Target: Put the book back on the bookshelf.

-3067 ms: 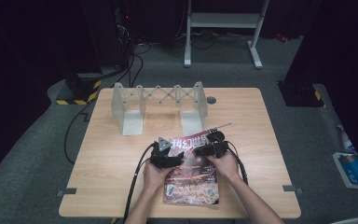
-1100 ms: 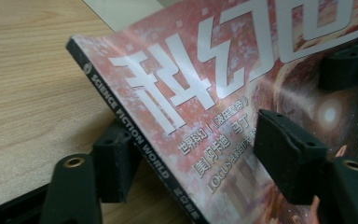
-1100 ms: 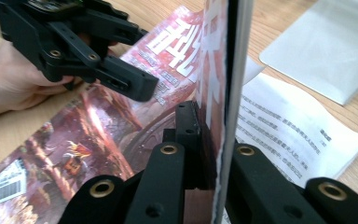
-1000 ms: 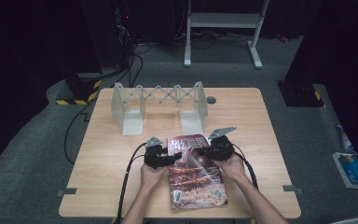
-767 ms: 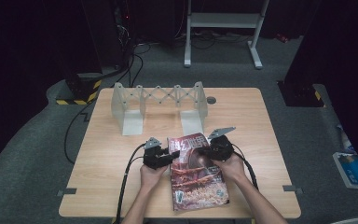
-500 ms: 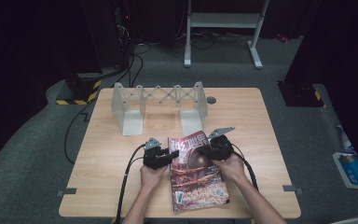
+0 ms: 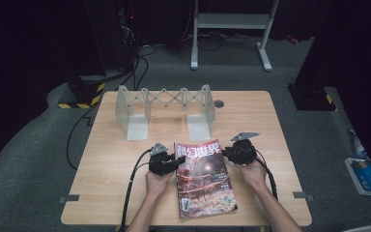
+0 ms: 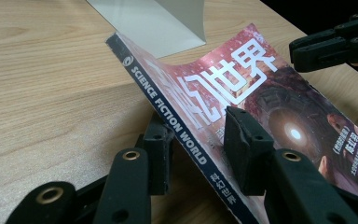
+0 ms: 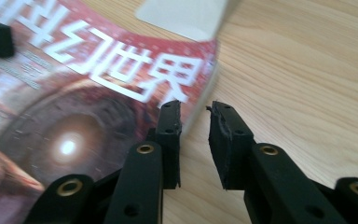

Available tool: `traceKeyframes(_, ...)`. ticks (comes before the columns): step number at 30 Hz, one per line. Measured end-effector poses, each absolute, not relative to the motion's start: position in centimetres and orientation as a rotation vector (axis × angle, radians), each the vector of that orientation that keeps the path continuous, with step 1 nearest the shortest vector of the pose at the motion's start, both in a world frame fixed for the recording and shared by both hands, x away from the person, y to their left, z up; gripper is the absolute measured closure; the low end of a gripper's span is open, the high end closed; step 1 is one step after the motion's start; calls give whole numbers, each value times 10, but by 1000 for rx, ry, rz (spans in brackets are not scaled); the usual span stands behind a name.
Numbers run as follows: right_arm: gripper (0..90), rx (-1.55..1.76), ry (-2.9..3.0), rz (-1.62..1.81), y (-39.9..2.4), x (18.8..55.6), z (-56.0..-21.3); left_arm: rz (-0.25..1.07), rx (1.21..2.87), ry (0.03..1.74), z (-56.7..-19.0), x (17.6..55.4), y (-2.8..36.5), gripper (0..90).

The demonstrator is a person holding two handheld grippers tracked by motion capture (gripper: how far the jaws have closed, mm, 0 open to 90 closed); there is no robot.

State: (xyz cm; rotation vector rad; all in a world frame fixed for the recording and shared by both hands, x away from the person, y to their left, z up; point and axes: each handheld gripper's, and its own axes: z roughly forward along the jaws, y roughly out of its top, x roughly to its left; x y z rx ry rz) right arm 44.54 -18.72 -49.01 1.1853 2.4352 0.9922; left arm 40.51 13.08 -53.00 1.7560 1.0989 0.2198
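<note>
A: What's written on the magazine (image 7: 204, 179)?

B: The dark spine reads "SCIENCE FICTION WORLD" in white capitals, with a small round emblem above it and a few Chinese characters below. Big white Chinese characters run across the top of the red cover, over a picture of a glowing ring.

A: Where does it lie?

B: On the wooden worktop (image 7: 111, 164), near the person's edge, just in front of the grey folding rack (image 7: 164, 108). Its spine side is lifted off the wood.

A: And the left gripper (image 8: 198, 149)?

B: Its fingers have just been closing and straddle the spine, one under the raised edge, one on the cover, grasping the magazine.

A: The right gripper (image 9: 195, 114)?

B: It has just been opening. Its fingers stand apart at the magazine's other edge, released; the edge sits in the gap between them.
</note>
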Motion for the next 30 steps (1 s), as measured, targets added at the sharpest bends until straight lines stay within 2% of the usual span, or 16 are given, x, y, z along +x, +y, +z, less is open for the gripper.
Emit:
traceKeyframes(8, 814, 1226, 2420, 921, -190, 444, -501, 249, 1777, 1098, -530, 404, 129, 612)
traceKeyframes(19, 867, 1256, 2447, 930, -179, 448, -509, 223, 1801, 1093, -530, 406, 127, 582)
traceKeyframes(30, 883, 1226, 2458, 953, -177, 450, -511, 143, 1788, 1071, -529, 410, 126, 445)
